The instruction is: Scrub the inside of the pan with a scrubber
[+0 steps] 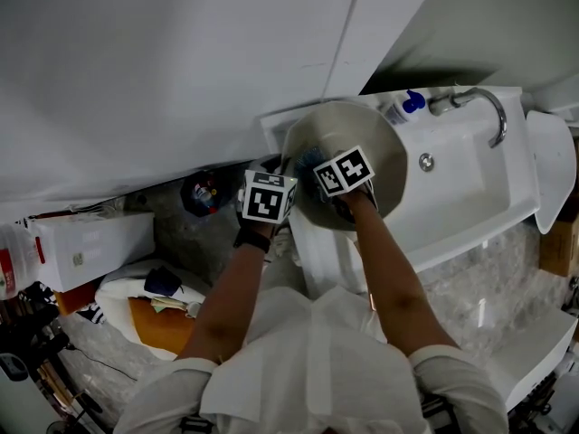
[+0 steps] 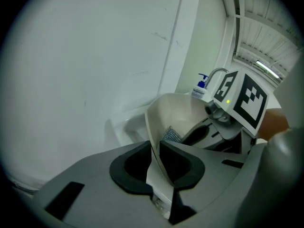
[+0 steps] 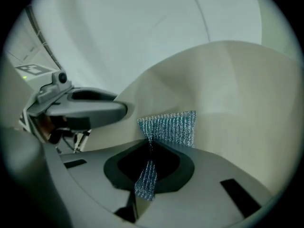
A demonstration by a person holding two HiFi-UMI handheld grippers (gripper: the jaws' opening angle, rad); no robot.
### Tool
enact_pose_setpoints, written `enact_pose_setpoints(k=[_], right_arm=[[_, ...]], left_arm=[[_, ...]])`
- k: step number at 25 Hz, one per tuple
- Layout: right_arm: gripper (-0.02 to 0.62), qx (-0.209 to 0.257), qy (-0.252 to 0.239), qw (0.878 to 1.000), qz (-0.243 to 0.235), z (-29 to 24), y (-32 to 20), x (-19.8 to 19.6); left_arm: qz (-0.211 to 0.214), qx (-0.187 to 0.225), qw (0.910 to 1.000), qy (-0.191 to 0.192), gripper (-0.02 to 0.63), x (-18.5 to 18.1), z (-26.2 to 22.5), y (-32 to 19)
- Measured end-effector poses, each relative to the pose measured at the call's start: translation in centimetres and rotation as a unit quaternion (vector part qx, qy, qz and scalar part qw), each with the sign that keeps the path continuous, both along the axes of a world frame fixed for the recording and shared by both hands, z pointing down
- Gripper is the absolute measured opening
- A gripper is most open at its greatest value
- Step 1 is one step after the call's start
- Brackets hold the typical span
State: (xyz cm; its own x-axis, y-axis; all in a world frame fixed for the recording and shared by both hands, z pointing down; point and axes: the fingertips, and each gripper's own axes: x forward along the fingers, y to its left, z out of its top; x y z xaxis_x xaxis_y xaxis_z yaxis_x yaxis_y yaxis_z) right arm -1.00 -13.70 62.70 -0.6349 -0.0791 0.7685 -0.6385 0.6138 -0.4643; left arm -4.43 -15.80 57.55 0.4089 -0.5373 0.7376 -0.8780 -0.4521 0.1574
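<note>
Cream pan (image 1: 366, 129) stands tilted, blue scrubber (image 3: 168, 127) (glittery mesh) pressed against its inside.

Inside the pan (image 1: 384, 147) my right gripper (image 3: 149, 170) has little room. The curved wall rises right in front of the scrubber (image 3: 168, 127) it pinches, and my left gripper (image 2: 156, 175), clamped on the rim, crowds in from the left. Behind the pan the wall (image 1: 163, 61) closes things off. The soap bottle (image 1: 409, 103) and faucet (image 1: 461, 98) stand along the back of the sink (image 1: 470, 183). The basin to the right of the pan lies open.
</note>
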Motion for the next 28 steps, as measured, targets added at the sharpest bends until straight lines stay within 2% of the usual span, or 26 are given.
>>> enact_pose_setpoints(k=[4,9,11,15,17,18,19,21,26,28], right_arm=[[0.026,0.093,0.022,0.993,0.073,-0.8,-5.5,1.1],[0.026,0.163,0.051,0.971,0.167,-2.1,-10.1,5.2],[0.026,0.188,0.069,0.954,0.222,-2.5,-11.3,8.0],[0.026,0.213,0.097,0.907,0.349,-3.4,-11.6,13.7],[0.025,0.224,0.101,0.893,0.378,-3.9,-11.2,14.6],[0.026,0.227,0.092,0.893,0.379,-4.1,-11.1,14.2],[0.026,0.224,0.072,0.899,0.370,-4.1,-11.2,13.3],[0.026,0.206,0.021,0.921,0.328,-4.1,-11.6,10.4],[0.025,0.161,-0.034,0.971,0.174,-3.5,-10.2,3.6],[0.025,0.135,-0.051,0.985,0.097,-3.0,-8.2,1.0]], left_arm=[[0.003,0.001,1.0000,-0.002,0.066,-0.1,-0.1,0.1],[0.007,0.001,1.0000,0.003,0.066,0.0,-0.4,0.1],[0.008,0.003,0.9999,0.006,0.066,0.1,-0.4,-0.1],[0.011,0.000,0.9999,0.007,0.066,0.2,-0.6,-0.1],[0.014,0.001,0.9999,0.006,0.066,0.2,-0.9,0.0],[0.014,0.001,0.9999,0.006,0.066,0.2,-1.1,0.1],[0.015,0.002,0.9999,0.006,0.066,0.1,-1.1,0.1],[0.018,0.002,0.9998,0.007,0.067,0.1,-1.1,0.1],[0.017,-0.004,0.9998,0.007,0.066,0.3,-0.3,-0.3],[0.016,-0.005,0.9998,0.006,0.066,0.3,-0.1,-0.3]])
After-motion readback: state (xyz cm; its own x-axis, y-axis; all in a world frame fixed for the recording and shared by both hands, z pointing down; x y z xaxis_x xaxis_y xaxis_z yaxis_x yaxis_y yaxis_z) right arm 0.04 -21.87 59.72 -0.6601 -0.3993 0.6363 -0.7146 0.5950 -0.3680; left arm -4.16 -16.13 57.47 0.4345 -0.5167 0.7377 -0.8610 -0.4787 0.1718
